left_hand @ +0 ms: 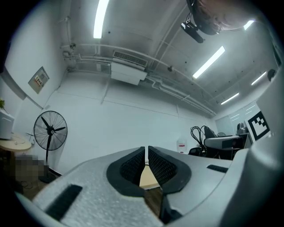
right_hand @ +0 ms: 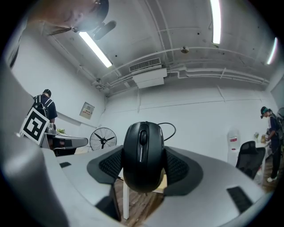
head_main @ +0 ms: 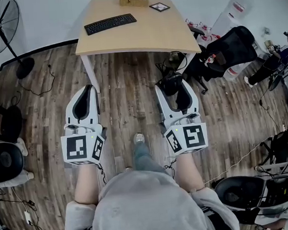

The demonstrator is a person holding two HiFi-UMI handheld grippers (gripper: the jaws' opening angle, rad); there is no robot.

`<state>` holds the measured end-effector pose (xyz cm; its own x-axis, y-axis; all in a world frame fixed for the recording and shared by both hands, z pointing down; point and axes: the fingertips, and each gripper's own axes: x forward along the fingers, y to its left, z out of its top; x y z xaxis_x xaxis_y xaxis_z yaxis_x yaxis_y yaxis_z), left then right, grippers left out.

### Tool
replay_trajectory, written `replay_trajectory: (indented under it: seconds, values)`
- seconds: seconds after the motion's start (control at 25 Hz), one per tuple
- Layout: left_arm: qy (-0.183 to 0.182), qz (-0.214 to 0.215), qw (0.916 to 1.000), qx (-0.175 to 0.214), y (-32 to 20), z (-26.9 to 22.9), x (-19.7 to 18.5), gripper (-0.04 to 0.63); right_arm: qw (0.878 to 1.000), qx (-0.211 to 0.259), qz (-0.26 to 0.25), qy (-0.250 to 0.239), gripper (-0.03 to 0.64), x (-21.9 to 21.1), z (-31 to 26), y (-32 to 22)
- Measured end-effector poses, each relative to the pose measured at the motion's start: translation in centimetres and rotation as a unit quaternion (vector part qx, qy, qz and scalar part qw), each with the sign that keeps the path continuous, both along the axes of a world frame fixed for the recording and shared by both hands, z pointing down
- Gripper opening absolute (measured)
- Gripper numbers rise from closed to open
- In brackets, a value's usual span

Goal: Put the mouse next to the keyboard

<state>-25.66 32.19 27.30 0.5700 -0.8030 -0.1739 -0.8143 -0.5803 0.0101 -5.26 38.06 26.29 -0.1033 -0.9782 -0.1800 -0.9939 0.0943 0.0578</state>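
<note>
- The right gripper (head_main: pixel 174 94) pinches a black mouse (right_hand: pixel 143 155) by its two sides, nose up, above the wooden floor (head_main: pixel 128 98) and well short of the table (head_main: pixel 143 37).
- The left gripper (head_main: pixel 86 94) has its jaws pressed almost together on nothing, a bare slit between the pads.
- The keyboard (head_main: pixel 110 24) lies toward the table's far left, well apart from the mouse, so the whole carry is yet to come.
- Likely risk: the mouse's smooth, rounded shell sits between the pads on a narrow band, and a jolt on the walk could twist it or let it slide out onto the floor.
- The mouse's cable (right_hand: pixel 171 128) loops up behind it. Where its free end hangs cannot be told, but it could catch on the table's edge or leg, or on the clutter beside the table, and drag the mouse askew.
- Setting down too close may nudge the keyboard. Letting go too high may send the mouse tumbling toward the table's edge.
</note>
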Motion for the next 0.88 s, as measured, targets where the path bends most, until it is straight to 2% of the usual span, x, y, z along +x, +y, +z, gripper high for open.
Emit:
replay_trajectory:
  seconds: [0.12, 0.28, 0.44, 0.88]
  values:
    - [-0.002, -0.006, 0.9999, 0.013, -2.7, -0.4, 1.4, 0.028, 1.000, -0.002, -0.004, -0.007, 0.256, 1.9, 0.1, -3.0]
    - [-0.003, -0.021, 0.9993, 0.032, -6.5, -1.3, 3.5, 0.028, 1.000, 0.000, -0.009, 0.009, 0.256, 4.3, -0.3, -7.3]
    - [0.012, -0.031, 0.9990, 0.029, -10.2, -1.8, 5.6, 0.028, 1.000, -0.004, -0.017, 0.014, 0.256, 6.7, -0.6, -11.5]
    - [0.000, -0.071, 0.9970, 0.032, -18.1, -1.4, 10.1, 0.028, 0.999, -0.002, -0.044, 0.008, 0.256, 12.4, -0.3, -20.3]
